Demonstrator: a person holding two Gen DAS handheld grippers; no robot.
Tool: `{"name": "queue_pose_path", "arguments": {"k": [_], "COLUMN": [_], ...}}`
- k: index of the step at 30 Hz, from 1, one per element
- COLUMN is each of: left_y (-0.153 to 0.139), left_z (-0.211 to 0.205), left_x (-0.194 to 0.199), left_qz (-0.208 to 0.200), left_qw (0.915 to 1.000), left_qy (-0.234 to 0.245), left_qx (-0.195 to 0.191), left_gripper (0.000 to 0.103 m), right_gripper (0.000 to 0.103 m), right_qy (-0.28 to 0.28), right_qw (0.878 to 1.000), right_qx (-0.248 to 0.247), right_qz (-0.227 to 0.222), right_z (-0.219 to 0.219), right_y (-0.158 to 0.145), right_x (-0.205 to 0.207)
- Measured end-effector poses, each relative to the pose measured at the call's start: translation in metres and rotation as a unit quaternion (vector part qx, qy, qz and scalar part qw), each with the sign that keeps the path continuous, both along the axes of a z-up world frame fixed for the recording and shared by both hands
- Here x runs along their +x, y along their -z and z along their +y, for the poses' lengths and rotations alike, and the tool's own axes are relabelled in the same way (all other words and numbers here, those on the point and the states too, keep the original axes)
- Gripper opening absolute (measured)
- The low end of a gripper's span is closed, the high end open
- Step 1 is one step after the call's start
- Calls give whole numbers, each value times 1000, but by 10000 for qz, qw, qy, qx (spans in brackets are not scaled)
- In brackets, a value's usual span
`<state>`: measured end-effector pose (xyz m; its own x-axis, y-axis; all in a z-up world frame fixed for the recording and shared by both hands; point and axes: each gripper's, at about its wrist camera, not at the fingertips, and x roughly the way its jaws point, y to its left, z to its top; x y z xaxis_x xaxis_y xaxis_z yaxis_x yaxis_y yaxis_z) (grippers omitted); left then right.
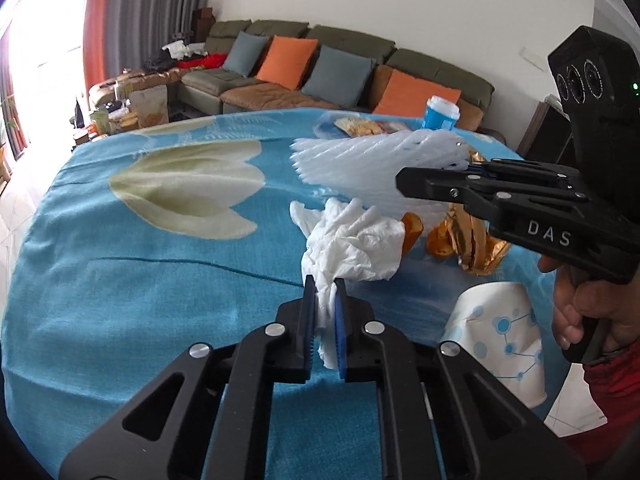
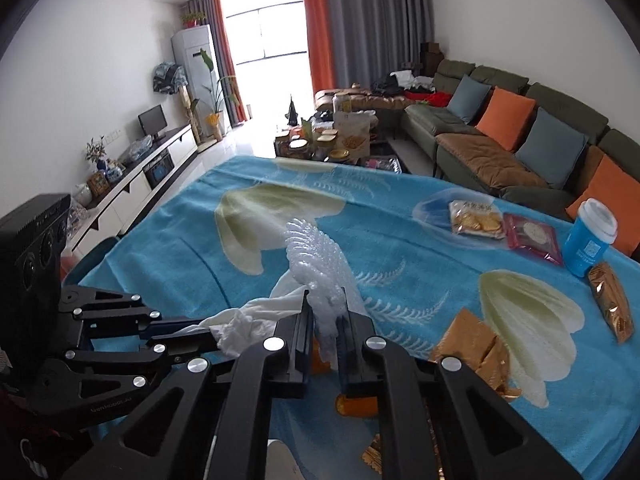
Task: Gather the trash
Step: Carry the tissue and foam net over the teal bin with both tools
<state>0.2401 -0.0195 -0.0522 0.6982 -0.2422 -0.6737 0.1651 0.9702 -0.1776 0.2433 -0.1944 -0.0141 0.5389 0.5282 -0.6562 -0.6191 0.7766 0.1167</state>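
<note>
My left gripper (image 1: 325, 286) is shut on a crumpled white tissue (image 1: 352, 240) and holds it over the blue flowered tablecloth (image 1: 140, 272). My right gripper (image 2: 326, 300) is shut on a white foam fruit net (image 2: 316, 264), held above the cloth; the net also shows in the left wrist view (image 1: 372, 164). The left gripper and the tissue (image 2: 248, 320) show at the left of the right wrist view. Gold foil wrappers (image 1: 472, 240) and orange peel (image 1: 412, 232) lie on the cloth under the right gripper.
A crushed paper cup (image 1: 500, 344) lies at the near right. A blue cup with a white lid (image 2: 590, 236), snack packets (image 2: 476, 220) and more gold wrappers (image 2: 610, 300) sit at the far right of the table. A sofa (image 2: 500, 140) stands behind.
</note>
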Motion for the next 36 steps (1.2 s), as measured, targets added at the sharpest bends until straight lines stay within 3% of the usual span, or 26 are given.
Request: {"name": "queue_pose_path", "arguments": {"k": [14,36], "left_y": [-47,-102], "left_z": [35,83], "left_x": [-48,-176], "left_qz": [-641,-1358], "left_qw": [9965,9799], "left_qy": [-525,-1461], "left_qx": [-117,-77], "left_gripper": [8,8], "right_gripper": [8,8], "right_qy": [1,-475], "right_qw": [9976,9911], "right_qx": [594,1155], "right_qz": [-364,-455], "right_z": [0,28], "right_y": [-45,-64], "right_x": [-33,-125]}}
